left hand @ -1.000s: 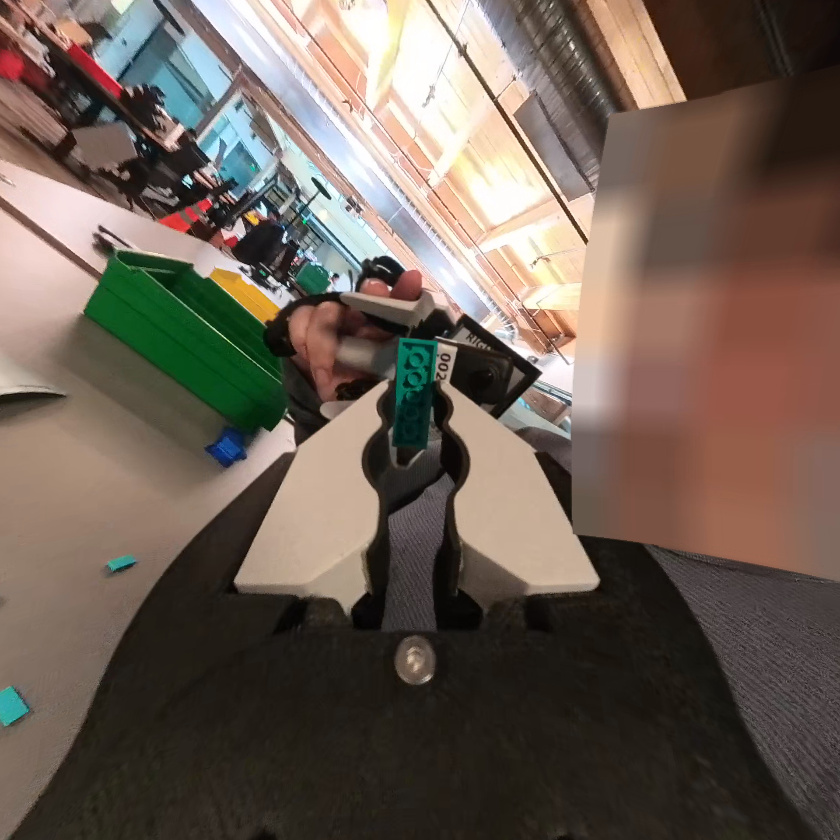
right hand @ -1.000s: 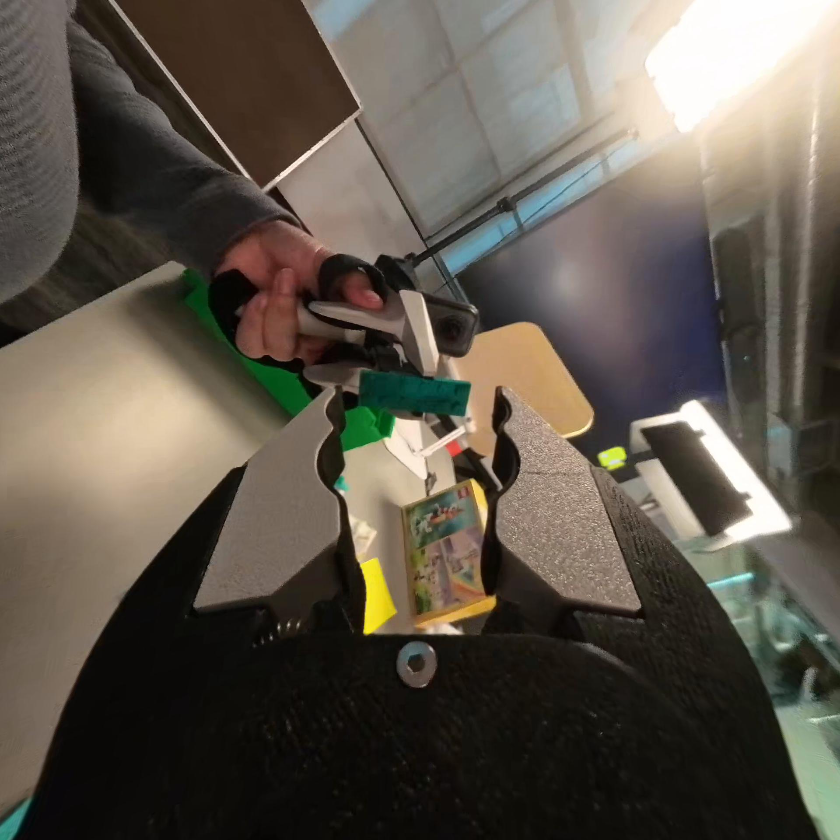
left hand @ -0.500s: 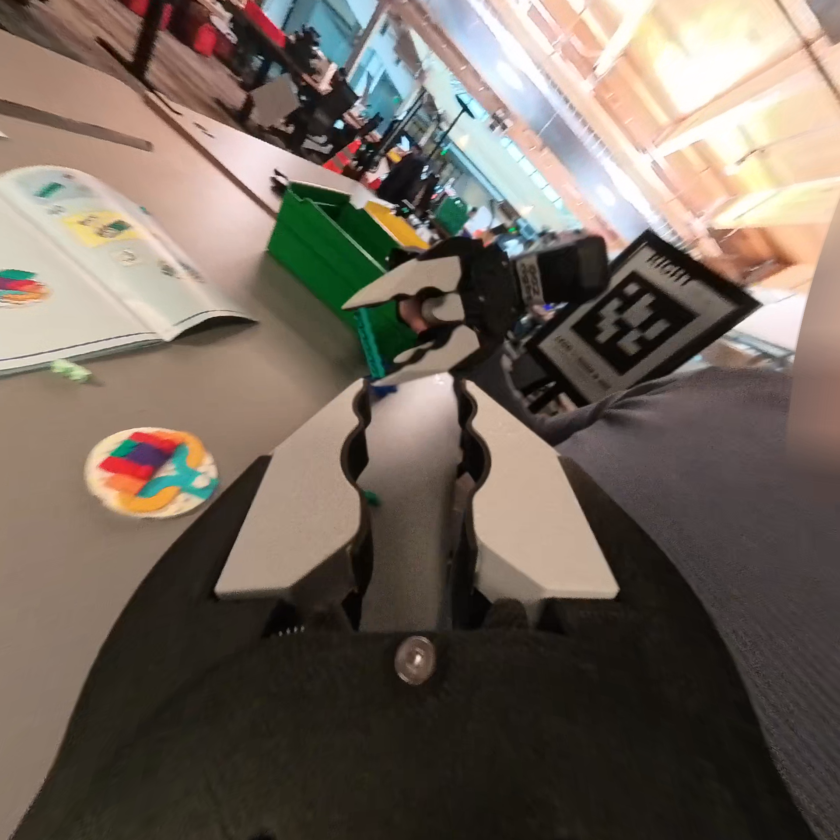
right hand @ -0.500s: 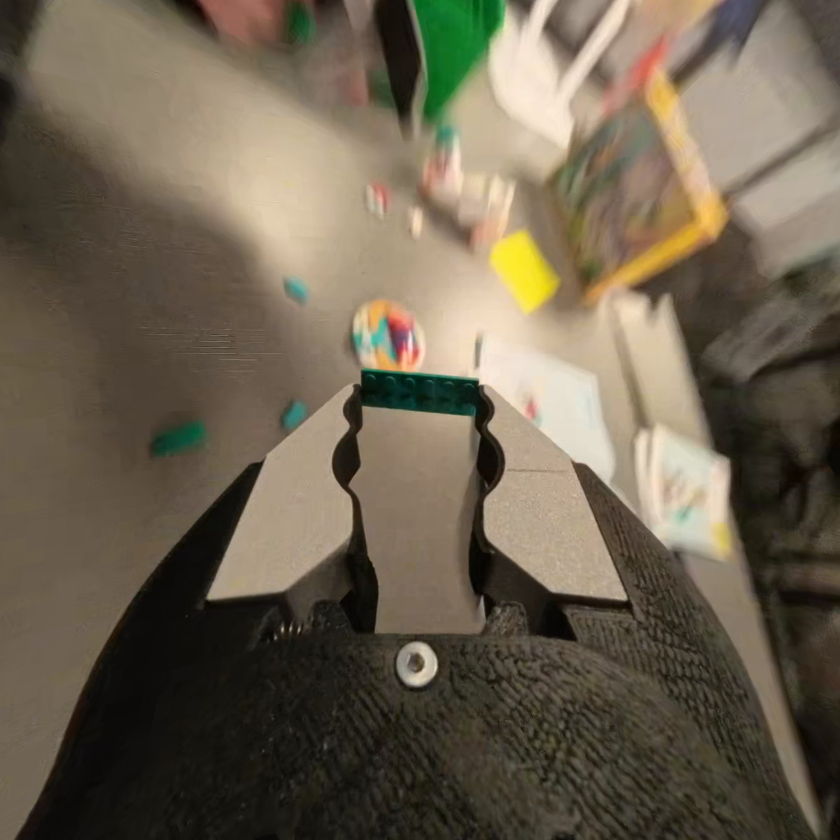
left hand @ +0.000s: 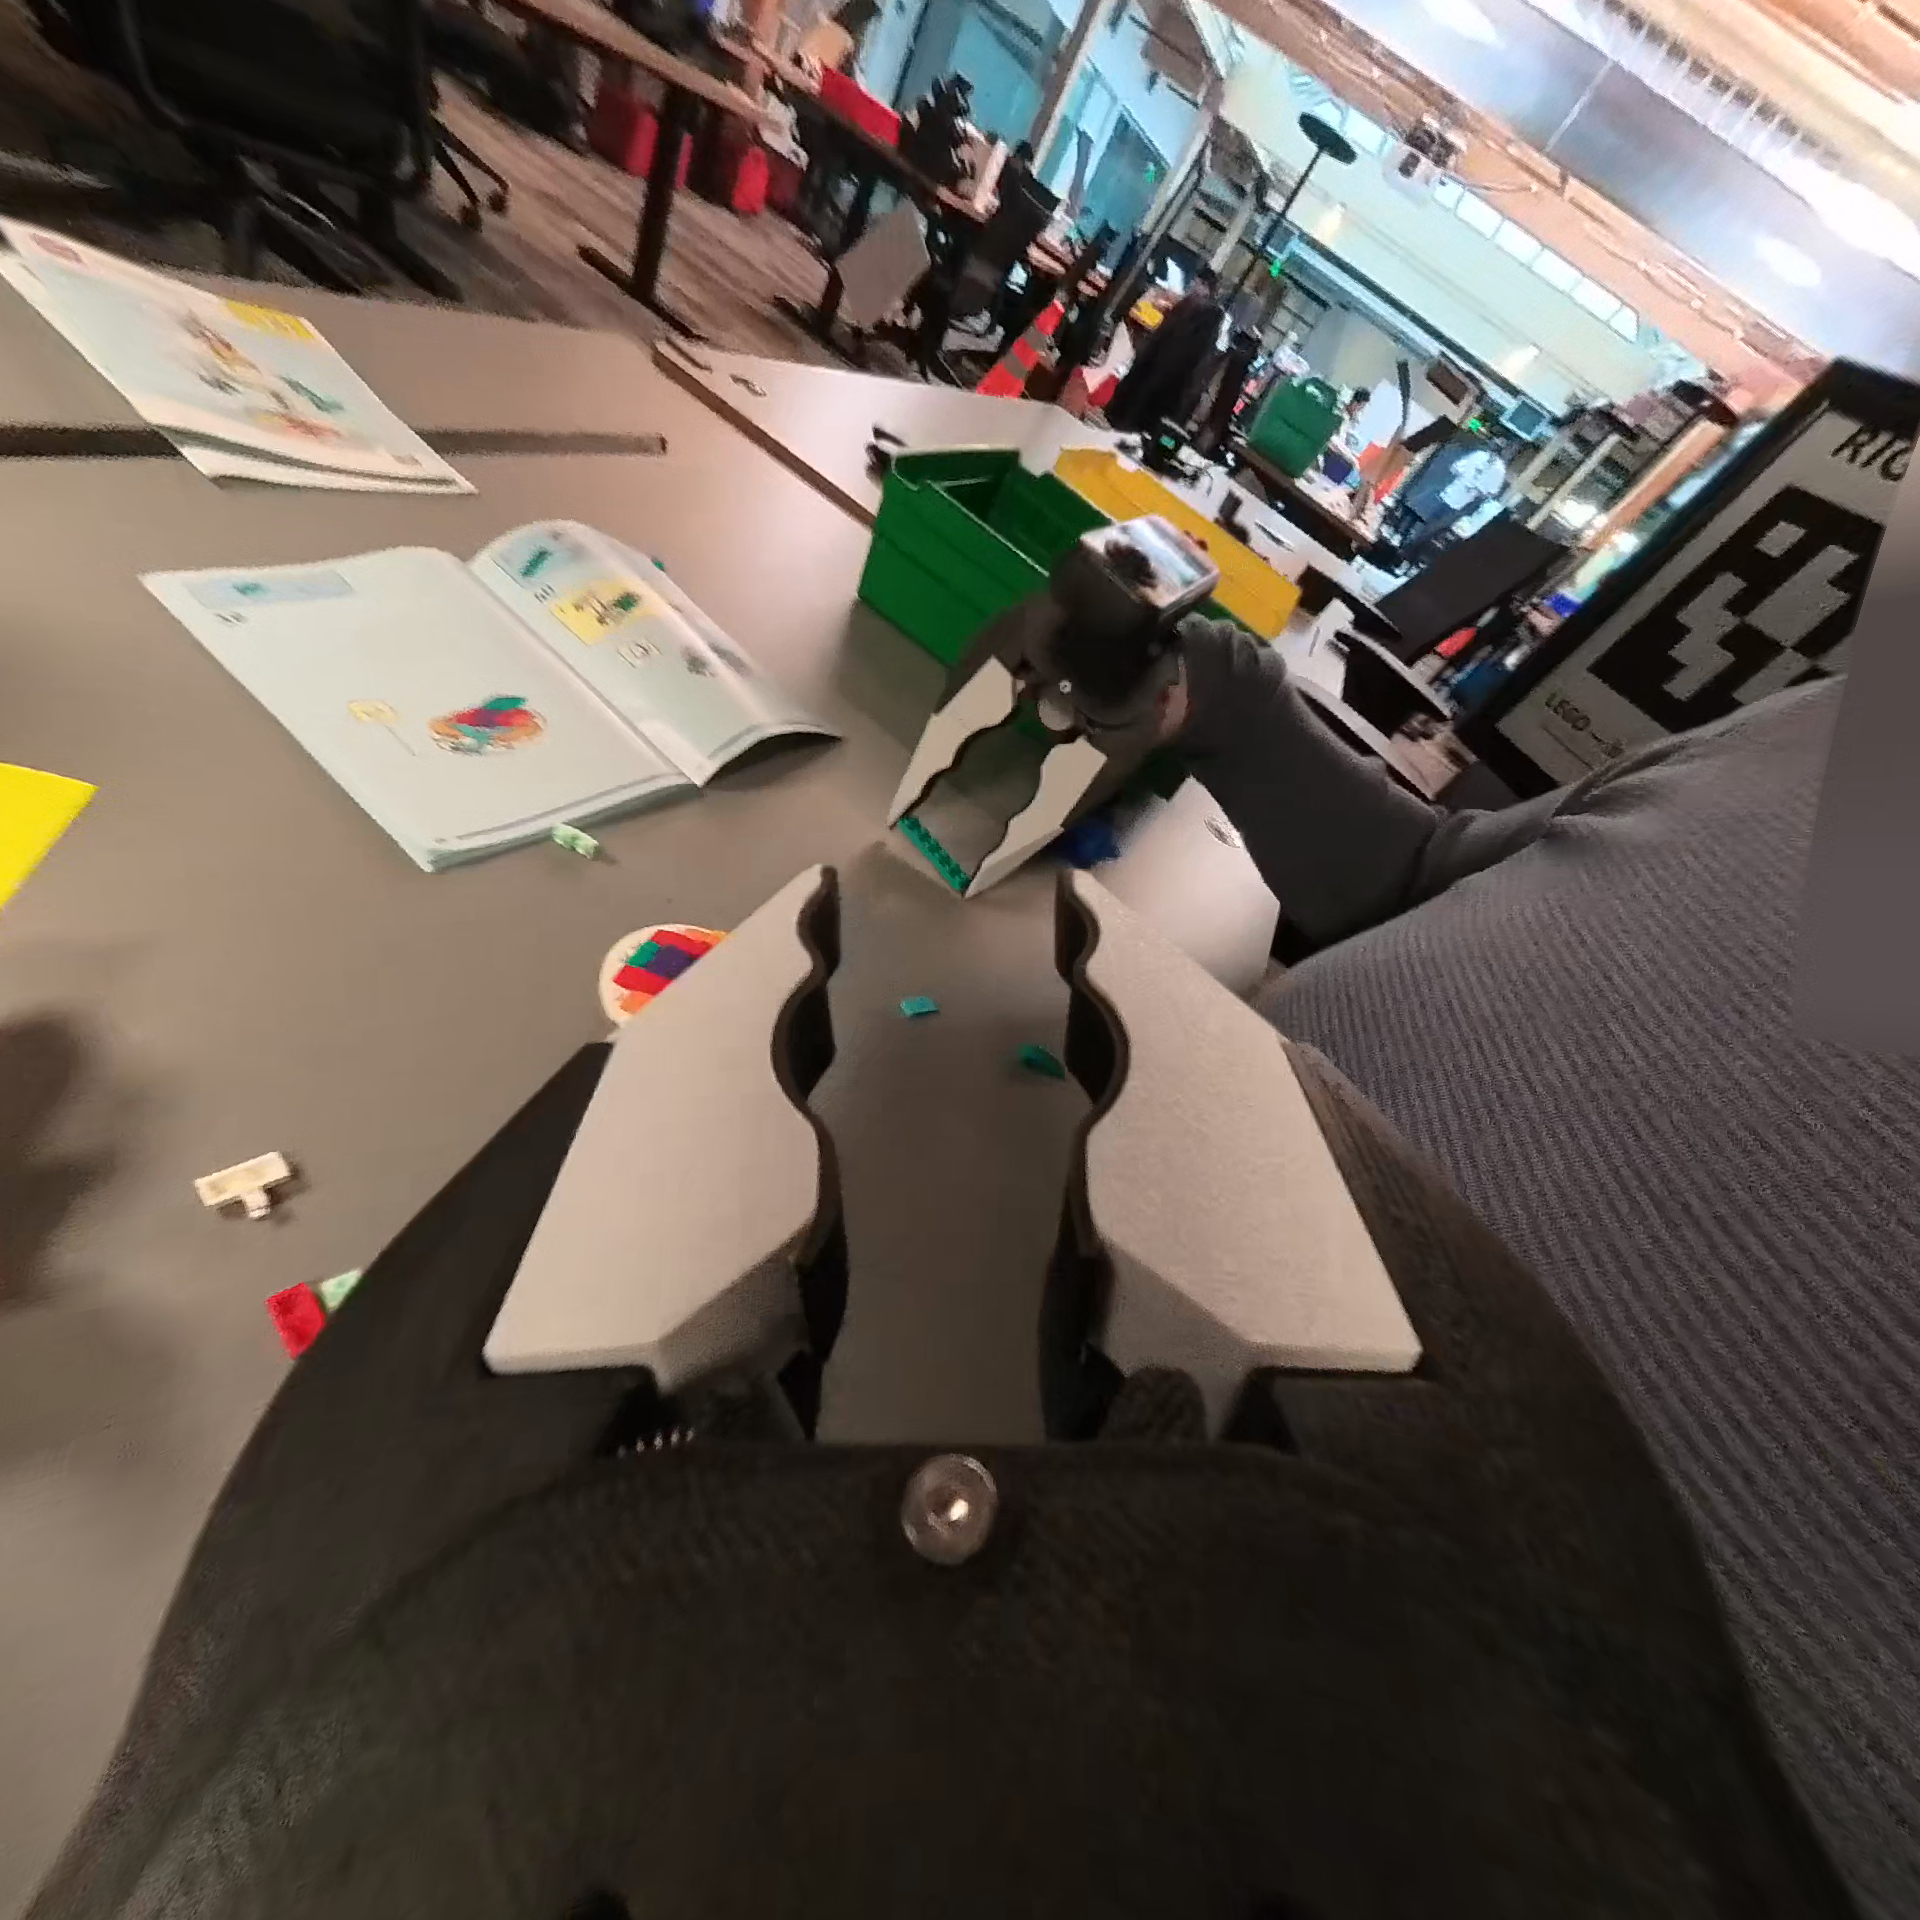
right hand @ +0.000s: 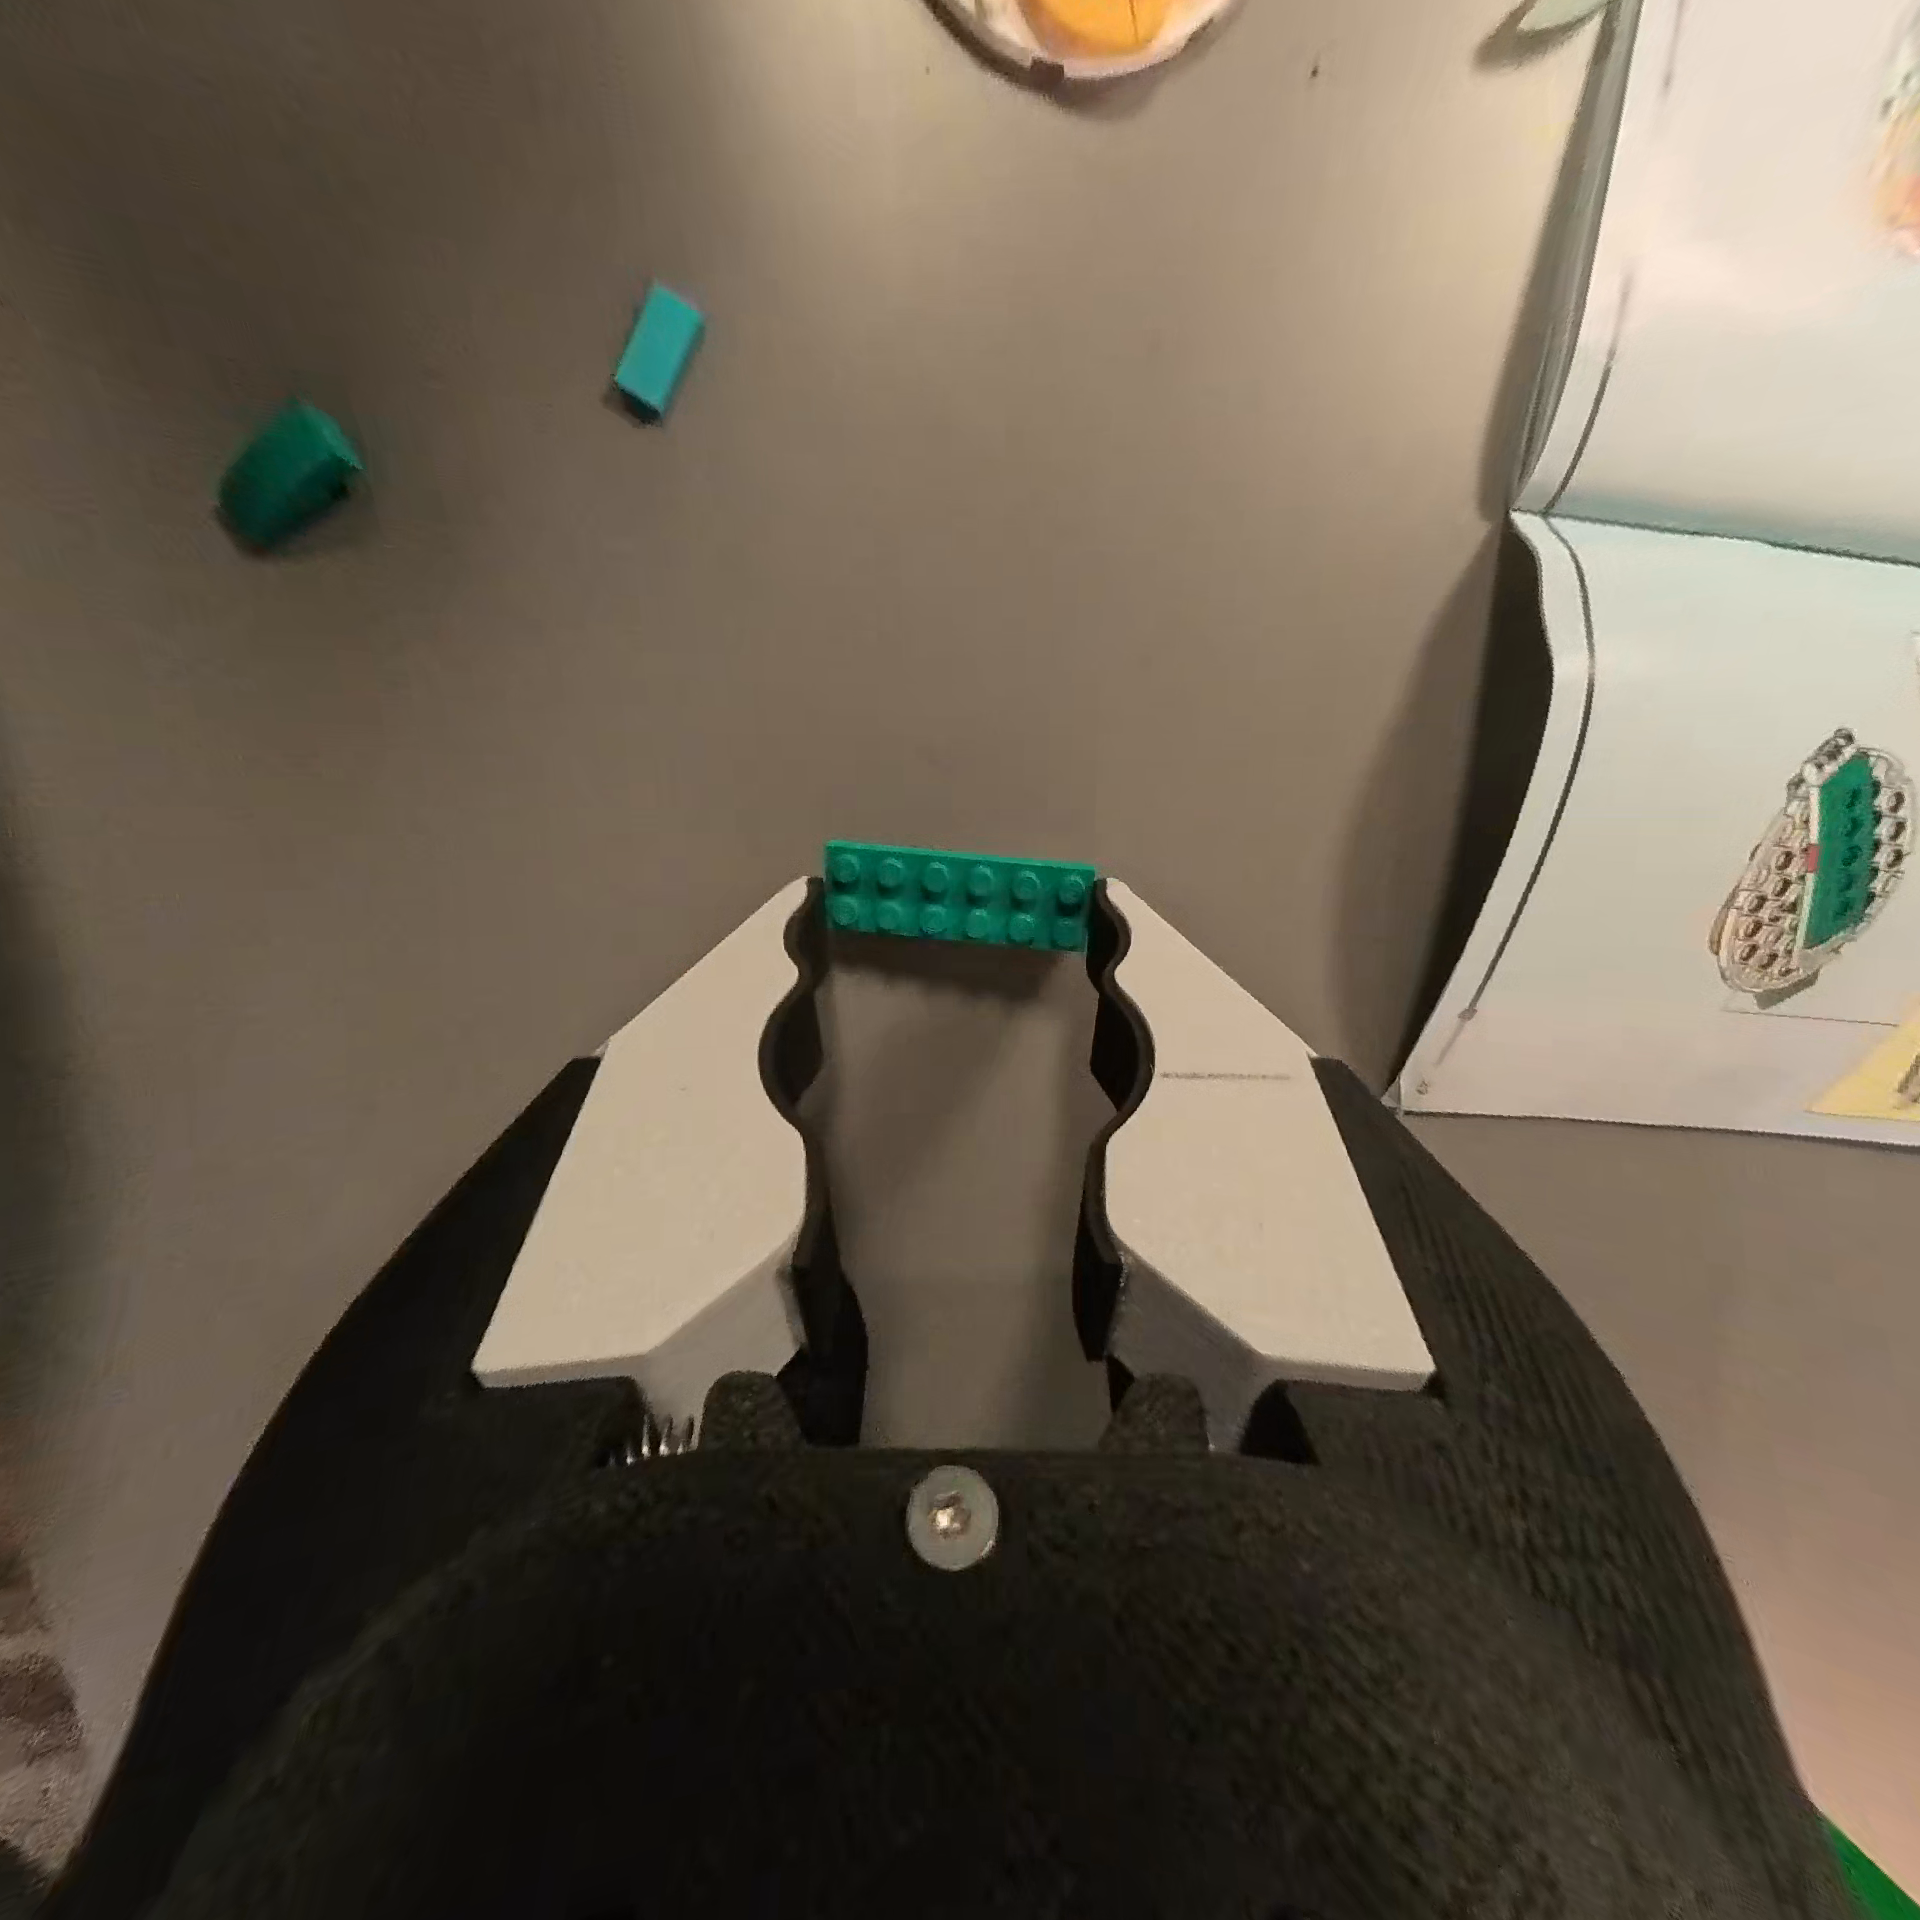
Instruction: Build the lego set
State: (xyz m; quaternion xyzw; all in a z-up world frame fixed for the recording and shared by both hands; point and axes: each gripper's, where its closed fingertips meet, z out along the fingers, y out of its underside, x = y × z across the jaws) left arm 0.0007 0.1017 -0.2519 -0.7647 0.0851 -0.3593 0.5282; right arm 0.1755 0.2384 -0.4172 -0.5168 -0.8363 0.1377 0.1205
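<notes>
We've passed the teal plate (right hand: pixel 961 911) from left gripper (left hand: pixel 940 940), now empty and wide, to right gripper (right hand: pixel 958 914), which clamps it for placing.

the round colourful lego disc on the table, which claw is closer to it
Left, probably. The round disc lies just beside the open left claw, partly hidden by its finger. The right claw, holding the teal plate, sits farther back near the green bin.

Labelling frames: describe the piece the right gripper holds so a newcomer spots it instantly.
Start at the grey table, left of the open instruction booklet. The right gripper clamps a teal plate by its ends. Unlike the two loose teal pieces farther off, it is long, flat and studded in two rows.
</notes>
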